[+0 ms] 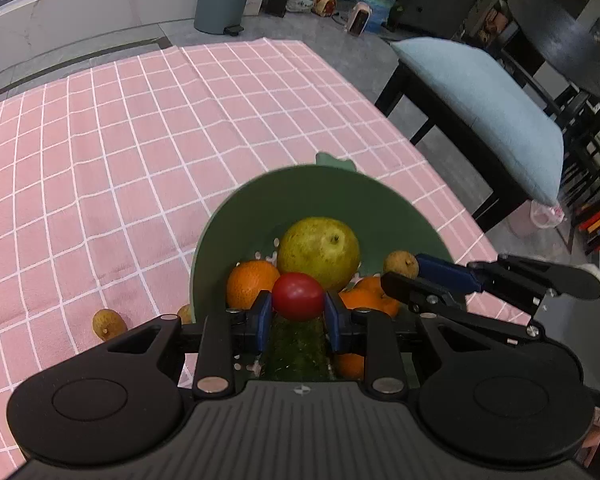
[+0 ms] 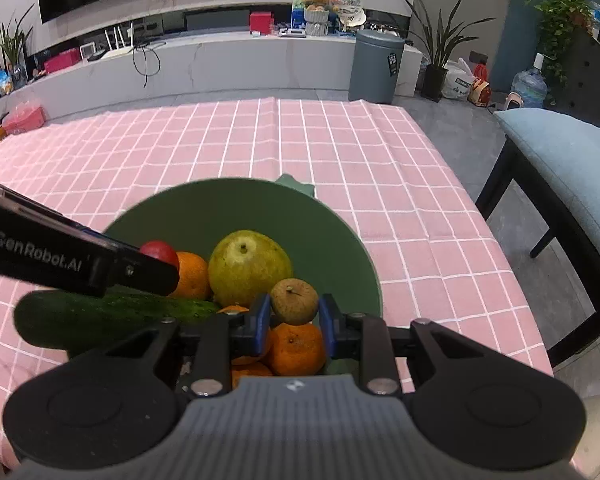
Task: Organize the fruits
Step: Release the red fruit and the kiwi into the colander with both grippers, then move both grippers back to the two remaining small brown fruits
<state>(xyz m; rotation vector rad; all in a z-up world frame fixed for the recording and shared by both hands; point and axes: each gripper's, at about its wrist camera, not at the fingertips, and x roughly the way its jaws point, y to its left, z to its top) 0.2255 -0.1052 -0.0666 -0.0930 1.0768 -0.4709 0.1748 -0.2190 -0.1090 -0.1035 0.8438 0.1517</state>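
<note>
The red tomato (image 1: 298,296) sits between the blue pads of the left hand-held gripper (image 1: 298,314), at the lower centre of the left wrist view, above the fruit in the green bowl (image 1: 260,200). It looks smooth, thin-skinned and soft, so it likely tolerates only light pressure; the hold across its widest girth appears suitable. The small brown fruit (image 2: 294,301), possibly a longan, sits between the pads of the right hand-held gripper (image 2: 294,320), at lower centre of the right wrist view, over the bowl's near side. It seems light, with a dry, rough shell that should resist slipping, though it may crack if squeezed. Both grippers are closed on their loads.

Counts, as far as visible. Tomato: one. Pear (image 1: 319,253), yellow-green, probably the heaviest item: one, at the bowl's centre. Oranges: at least three, including one left of the pear (image 1: 252,283) and one beneath the right gripper (image 2: 296,348); others may lie hidden. Cucumber (image 2: 100,316): one, long and firm, its end overhanging the bowl's rim at left. Small brown fruits: one held, one on the surface (image 1: 108,323) at lower left, another partly hidden beside the bowl.

The bowl rests on the surface's pink checked cloth (image 1: 120,140).
</note>
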